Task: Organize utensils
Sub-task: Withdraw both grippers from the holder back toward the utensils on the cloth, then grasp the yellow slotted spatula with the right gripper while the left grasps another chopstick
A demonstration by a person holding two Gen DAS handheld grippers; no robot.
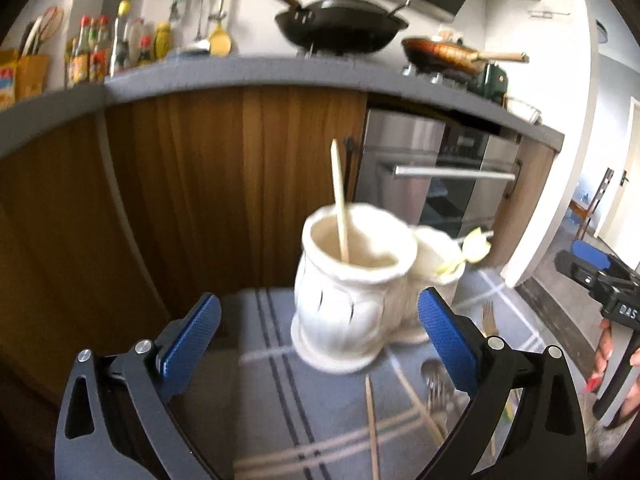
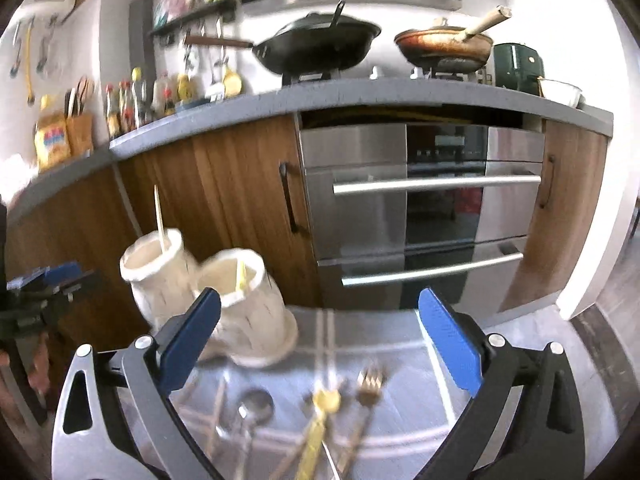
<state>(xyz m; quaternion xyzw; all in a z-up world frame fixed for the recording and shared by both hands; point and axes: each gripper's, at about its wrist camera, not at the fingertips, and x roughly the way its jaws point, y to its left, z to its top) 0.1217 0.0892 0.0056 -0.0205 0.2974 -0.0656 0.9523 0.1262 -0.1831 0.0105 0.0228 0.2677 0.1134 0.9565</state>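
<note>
Here both grippers stand released above the bench [image 2: 400, 328].
Left gripper [image 1: 320, 336] and right gripper [image 2: 320, 340] grasp nothing; two white holders [image 1: 352, 280] touch at the far left, each holding one stick, loose utensils [image 2: 320, 420] lying near.

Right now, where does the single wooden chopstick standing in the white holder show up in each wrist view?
Left wrist: the chopstick is at centre, leaning in the nearer, left-hand cup of the white holder.
Right wrist: the chopstick is at left, in the holder's far left cup.
Shared landmark: the black wok on the stove.
</note>
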